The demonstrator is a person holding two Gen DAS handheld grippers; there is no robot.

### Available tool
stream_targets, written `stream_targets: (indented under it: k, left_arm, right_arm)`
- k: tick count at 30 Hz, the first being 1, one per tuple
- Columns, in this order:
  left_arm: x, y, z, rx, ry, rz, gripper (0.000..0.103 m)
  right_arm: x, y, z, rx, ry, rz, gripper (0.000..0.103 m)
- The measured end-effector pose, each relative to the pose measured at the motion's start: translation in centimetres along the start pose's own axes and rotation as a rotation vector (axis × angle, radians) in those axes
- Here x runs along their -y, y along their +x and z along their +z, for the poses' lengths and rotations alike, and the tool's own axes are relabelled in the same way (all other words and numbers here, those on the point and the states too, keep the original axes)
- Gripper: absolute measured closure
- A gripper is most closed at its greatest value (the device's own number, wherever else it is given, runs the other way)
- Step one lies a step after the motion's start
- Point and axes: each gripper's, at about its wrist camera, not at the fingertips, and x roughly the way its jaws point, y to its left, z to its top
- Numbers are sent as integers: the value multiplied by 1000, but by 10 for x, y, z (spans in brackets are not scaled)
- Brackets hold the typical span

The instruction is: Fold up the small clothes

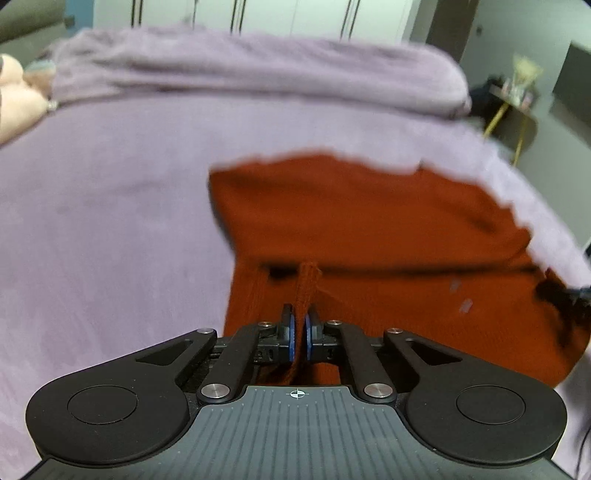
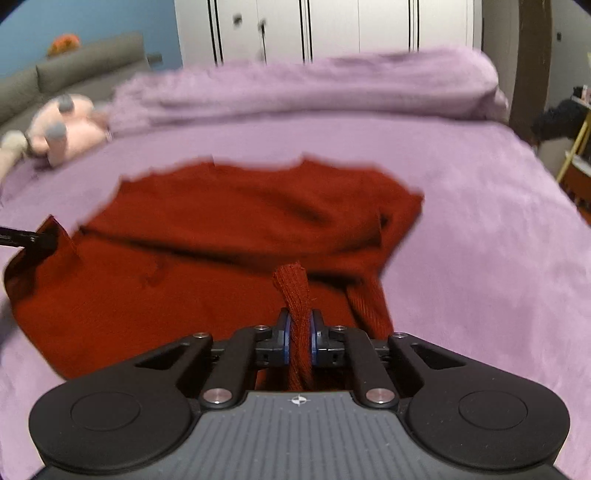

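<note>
A rust-red knit sweater (image 1: 369, 221) lies spread on the lilac bed cover (image 1: 92, 221). My left gripper (image 1: 300, 314) is shut on a bunched fold of its near hem, at the garment's left side. My right gripper (image 2: 300, 321) is shut on a thick roll of the same sweater (image 2: 258, 221) at its right near edge. Both pinched folds stand up between the blue pads. The left gripper's fingers (image 2: 33, 238) show at the left edge of the right wrist view, holding a raised corner. The right gripper's fingers (image 1: 561, 295) show at the right edge of the left wrist view.
A rolled lilac blanket (image 2: 314, 85) lies across the far side of the bed. A plush toy (image 2: 62, 125) sits at the far left by a grey sofa (image 2: 74, 70). White wardrobes (image 2: 332, 26) stand behind. A yellow-legged side table (image 1: 513, 107) stands at the right.
</note>
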Motion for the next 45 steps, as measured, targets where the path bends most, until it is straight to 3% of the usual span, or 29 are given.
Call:
stream_targets:
  k: [4,8,12,15,16,18,20,24,25,26,27,31,36,40,45]
  left_arm:
    - [-3,-11,33,91,-21,-4,96]
    - [-10,11,59,142,-60,60,96]
    - [-23,56,64,56,-138,73,96]
    - [-26,75,51,-9,-114,72,94]
    - [-27,76,46,-21,-106,60,91]
    - [-31,74,37,-19,-111,21,72]
    - [-33,72,31,-16,-110,-10,64]
    - [-25,79,31,-34,-61,22,71]
    - [-23,81,33,-39,-54,32,77]
    - [-20,81,33,-45,-47,41,91]
    - [-18,82,35,-48,-42,59,95]
    - [-8,59,54,31,-12,75,96]
    - [-7,47,103,160,-19,108,96]
    - [-5,72,140,211,-32,183,96]
    - [2,123,157,189,1,282,96]
  right_arm:
    - [5,-6,29,106,47,-31,94]
    - [15,20,54,146,127,-122,94]
    - [23,61,58,61,166,-144,94]
    - [29,79,51,-9,159,-128,92]
    - [31,80,50,-15,155,-115,89]
    - [34,78,47,-19,146,-68,87]
    - [34,74,44,-30,131,-28,85]
    - [23,76,42,-48,52,-62,88]
    - [19,76,42,-46,35,-77,93]
    - [16,76,42,-43,22,-88,94]
    - [13,75,42,-37,17,-96,94]
    - [10,61,57,47,10,-131,95]
    - [21,59,99,170,66,-197,95]
    - [30,89,132,206,103,-284,95]
    - [33,134,148,194,123,-321,95]
